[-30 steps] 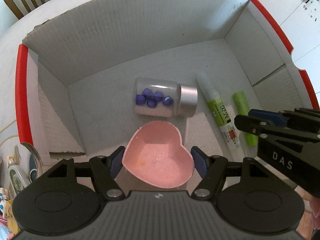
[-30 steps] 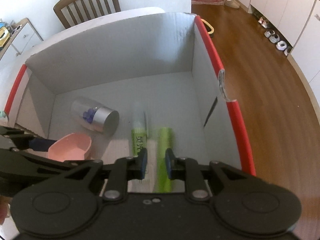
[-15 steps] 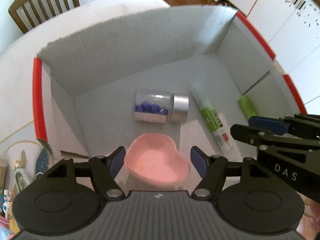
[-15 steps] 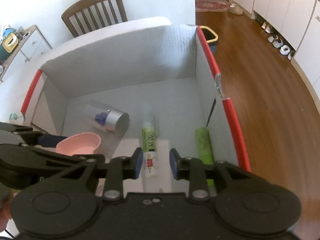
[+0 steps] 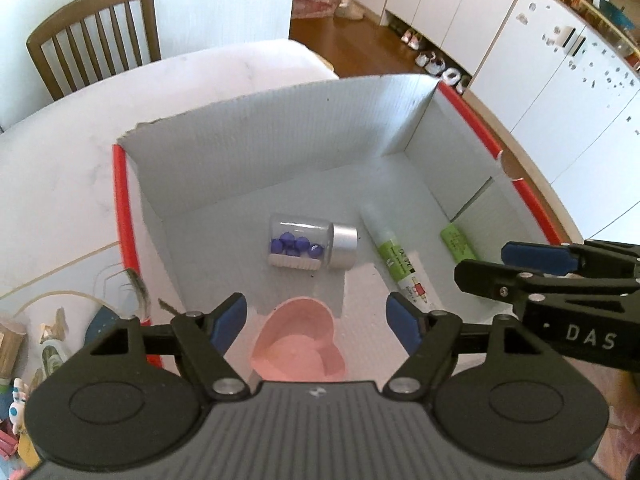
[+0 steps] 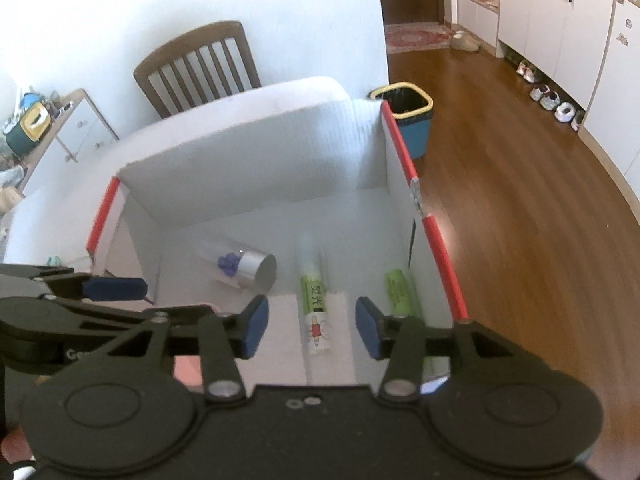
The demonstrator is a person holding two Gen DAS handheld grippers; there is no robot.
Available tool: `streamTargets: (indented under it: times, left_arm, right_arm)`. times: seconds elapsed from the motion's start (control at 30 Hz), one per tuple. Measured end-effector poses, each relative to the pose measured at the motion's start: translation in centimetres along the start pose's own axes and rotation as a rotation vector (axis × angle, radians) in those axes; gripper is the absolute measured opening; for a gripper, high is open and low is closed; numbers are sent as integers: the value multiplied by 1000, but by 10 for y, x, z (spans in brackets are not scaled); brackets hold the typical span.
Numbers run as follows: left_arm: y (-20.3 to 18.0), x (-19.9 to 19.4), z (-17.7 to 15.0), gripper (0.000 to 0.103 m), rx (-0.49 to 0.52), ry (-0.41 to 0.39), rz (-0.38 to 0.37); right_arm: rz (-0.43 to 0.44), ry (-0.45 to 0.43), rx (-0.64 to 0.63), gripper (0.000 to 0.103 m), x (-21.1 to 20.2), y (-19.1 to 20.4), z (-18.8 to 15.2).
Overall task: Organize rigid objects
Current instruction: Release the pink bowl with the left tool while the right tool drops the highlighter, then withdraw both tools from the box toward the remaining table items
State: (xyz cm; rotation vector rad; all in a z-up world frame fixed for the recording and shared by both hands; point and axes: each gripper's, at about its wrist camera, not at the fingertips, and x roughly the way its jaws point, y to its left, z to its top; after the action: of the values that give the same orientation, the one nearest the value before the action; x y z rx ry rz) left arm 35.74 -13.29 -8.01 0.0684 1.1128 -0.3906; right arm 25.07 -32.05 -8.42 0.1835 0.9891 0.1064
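left gripper (image 5: 316, 322) released, empty | right gripper (image 6: 311, 326) jaws opening, empty | pink heart-shaped plastic dish (image 5: 298, 350), green cylindrical stick (image 6: 400, 292) lying deposited in white red-edged cardboard box (image 5: 280, 152)

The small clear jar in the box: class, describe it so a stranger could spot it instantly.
Find the white cardboard box with red edges. On its floor, left of the two green tubes, the jar lies on its side. Only it is see-through, with a silver cap and blue beads inside.
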Motion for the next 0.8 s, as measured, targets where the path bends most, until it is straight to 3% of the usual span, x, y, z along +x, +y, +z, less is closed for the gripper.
streamTargets:
  times: [0.37,0.63,0.7,0.8]
  left_arm:
    - [18,-50,-26,77,25,-96,-9]
    - [53,-88,-57,77,4,-156,-35]
    - [62,-97,-64,82,-3,-168,-40]
    - [76,-111,-75,82,-17,-191,-45]
  right_arm:
    - [37,-79,0,69,-40,25,-15]
    - [44,-132,-63,79,-64,63,-31]
    - [50,-140,-73,82,-68,73,-35]
    - [59,-146,-88,84,-73,89,-41]
